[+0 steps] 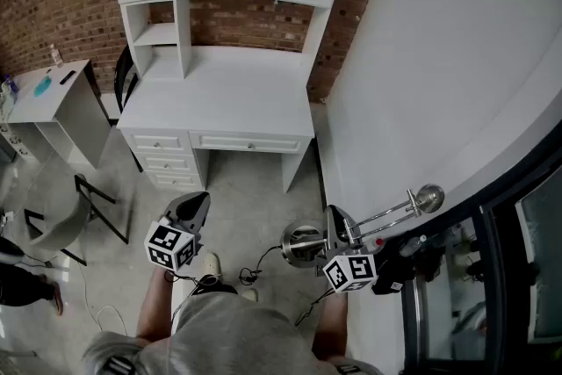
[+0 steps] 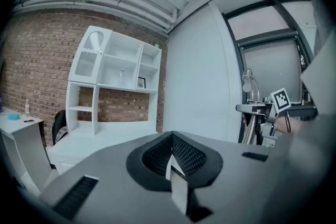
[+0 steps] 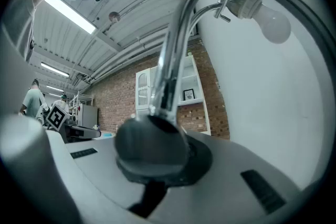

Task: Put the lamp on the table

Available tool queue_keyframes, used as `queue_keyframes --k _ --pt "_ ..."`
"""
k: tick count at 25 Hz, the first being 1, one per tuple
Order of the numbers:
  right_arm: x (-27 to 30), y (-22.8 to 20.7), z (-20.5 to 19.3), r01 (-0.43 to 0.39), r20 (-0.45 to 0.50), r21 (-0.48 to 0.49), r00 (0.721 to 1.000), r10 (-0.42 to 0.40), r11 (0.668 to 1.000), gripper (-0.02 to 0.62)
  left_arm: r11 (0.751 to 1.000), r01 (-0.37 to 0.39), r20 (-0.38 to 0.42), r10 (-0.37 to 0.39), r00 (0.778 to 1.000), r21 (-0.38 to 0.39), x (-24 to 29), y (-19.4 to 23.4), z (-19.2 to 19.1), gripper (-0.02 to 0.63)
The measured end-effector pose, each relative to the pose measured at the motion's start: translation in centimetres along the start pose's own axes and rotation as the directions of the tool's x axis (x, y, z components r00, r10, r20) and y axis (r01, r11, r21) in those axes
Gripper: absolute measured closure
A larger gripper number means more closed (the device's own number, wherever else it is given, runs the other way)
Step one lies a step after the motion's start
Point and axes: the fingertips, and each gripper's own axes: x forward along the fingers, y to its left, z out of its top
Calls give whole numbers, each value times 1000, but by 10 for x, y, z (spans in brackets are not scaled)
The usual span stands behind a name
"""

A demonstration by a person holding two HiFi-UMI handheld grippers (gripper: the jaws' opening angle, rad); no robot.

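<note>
The lamp (image 1: 386, 215) has a chrome stem, a round metal base (image 1: 303, 243) and a bare bulb (image 1: 430, 198). It lies roughly level above the floor, held at the stem by my right gripper (image 1: 336, 233). In the right gripper view the stem (image 3: 176, 44) rises from the shut right gripper (image 3: 157, 128) up to the bulb (image 3: 274, 24). My left gripper (image 1: 189, 211) hangs to the left, apart from the lamp. Seen in its own view, the left gripper (image 2: 173, 157) is shut and empty. The white desk with a hutch (image 1: 224, 97) stands ahead against the brick wall.
A white wall (image 1: 439, 57) runs along the right, with a dark window frame (image 1: 492, 277) beside it. A small grey table (image 1: 53, 97) and a folding chair (image 1: 61, 206) stand at the left. A cable (image 1: 255, 263) lies on the floor. Another person's foot (image 1: 26, 287) shows at the left edge.
</note>
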Motion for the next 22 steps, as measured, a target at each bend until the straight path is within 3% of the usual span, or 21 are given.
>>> queue_keyframes --k 22 --pt "13 -30 3 -34 27 5 999 34 999 575 1000 -15 -8 15 1000 8 32 -13 8 601"
